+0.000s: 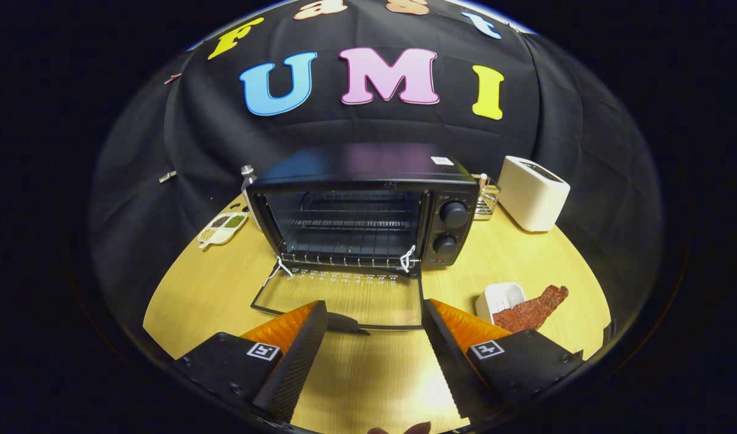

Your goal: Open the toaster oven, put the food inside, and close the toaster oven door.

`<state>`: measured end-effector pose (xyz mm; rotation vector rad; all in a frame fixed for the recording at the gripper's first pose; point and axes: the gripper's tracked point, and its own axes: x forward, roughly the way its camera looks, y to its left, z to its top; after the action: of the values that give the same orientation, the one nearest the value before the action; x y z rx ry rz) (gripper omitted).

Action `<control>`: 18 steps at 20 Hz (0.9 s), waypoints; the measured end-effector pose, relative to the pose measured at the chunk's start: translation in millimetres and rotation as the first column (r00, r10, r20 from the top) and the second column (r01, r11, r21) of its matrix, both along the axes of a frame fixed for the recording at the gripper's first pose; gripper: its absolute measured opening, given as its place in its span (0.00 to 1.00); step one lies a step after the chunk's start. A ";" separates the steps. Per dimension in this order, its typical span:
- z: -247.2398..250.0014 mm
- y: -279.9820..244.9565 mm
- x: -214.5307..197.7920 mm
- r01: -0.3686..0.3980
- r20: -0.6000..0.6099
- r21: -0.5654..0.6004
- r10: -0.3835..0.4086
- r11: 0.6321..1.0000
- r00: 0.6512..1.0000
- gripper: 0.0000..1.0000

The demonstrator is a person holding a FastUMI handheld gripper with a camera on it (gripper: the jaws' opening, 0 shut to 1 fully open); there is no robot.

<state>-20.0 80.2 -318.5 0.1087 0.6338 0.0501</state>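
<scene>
A black toaster oven point(368, 211) stands on the wooden table point(525, 253) ahead of me, its glass door point(344, 298) folded down flat onto the table. Inside, the wire rack point(350, 241) is bare. The door's handle lies just ahead of my fingers. The food, a reddish-brown strip of meat point(532, 310), lies over a small white dish point(500, 298) to the right of the door, beyond my right finger. My gripper point(374, 313) is open and wide apart, with nothing between its fingers.
A white toaster point(532, 193) stands at the back right, with a small wire holder point(487, 196) between it and the oven. A white divided tray of seeds point(222, 228) and a small bottle point(246, 178) sit left of the oven.
</scene>
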 end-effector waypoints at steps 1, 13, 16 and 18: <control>5.4 -4.5 -0.9 -0.001 0.016 -0.008 0.001 1.000 1.000 0.98; 64.8 -72.0 -2.3 -0.080 0.129 -0.051 0.086 0.995 0.988 0.98; 75.3 -94.6 -1.0 -0.110 0.137 -0.036 0.114 0.993 0.984 0.98; 71.8 -107.4 -2.6 -0.156 0.106 -0.017 0.157 0.988 0.982 0.98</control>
<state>-22.7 -27.2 -246.8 0.0469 0.5344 0.2043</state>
